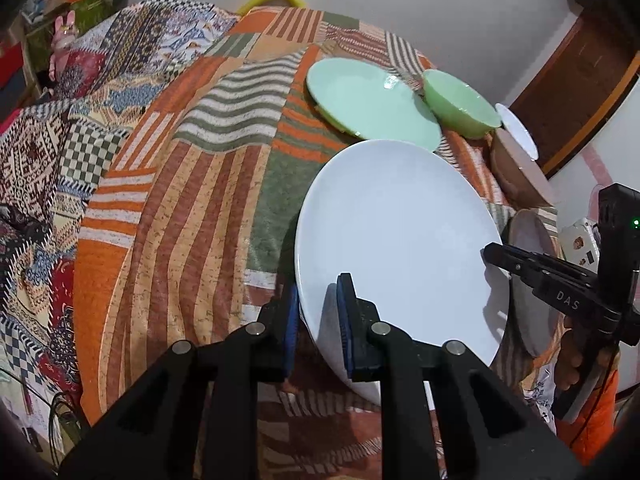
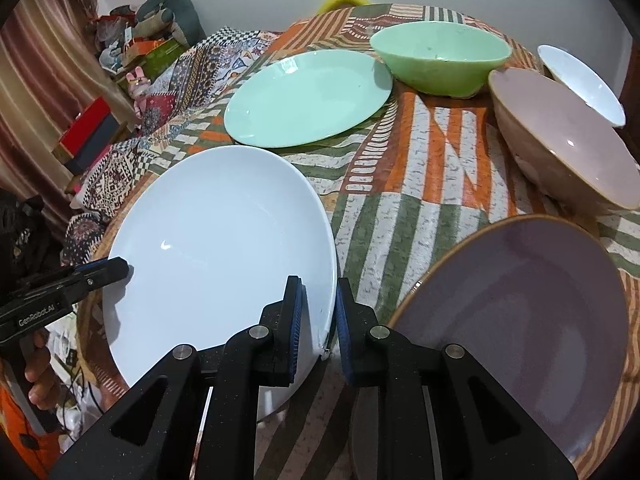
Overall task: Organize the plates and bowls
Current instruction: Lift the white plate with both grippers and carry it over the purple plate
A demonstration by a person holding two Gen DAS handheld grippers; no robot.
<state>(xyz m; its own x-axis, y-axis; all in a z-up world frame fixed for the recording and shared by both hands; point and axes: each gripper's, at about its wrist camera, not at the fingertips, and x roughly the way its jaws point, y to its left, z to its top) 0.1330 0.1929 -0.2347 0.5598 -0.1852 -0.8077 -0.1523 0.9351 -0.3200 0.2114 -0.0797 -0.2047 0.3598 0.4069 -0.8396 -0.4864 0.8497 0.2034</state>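
A large white plate is held by both grippers just over the patchwork tablecloth. My left gripper is shut on its left rim, and it shows at the left of the right wrist view. My right gripper is shut on the right rim and shows in the left wrist view. Behind lie a mint green plate and a green bowl. On the right are a pink bowl, a small white bowl and a lilac plate.
The lilac plate lies close to the right of my right gripper's fingers. Striped cloth shows between the white plate and the pink bowl. Shelves with boxes and toys stand beyond the table's left edge. A hand grips the left tool's handle.
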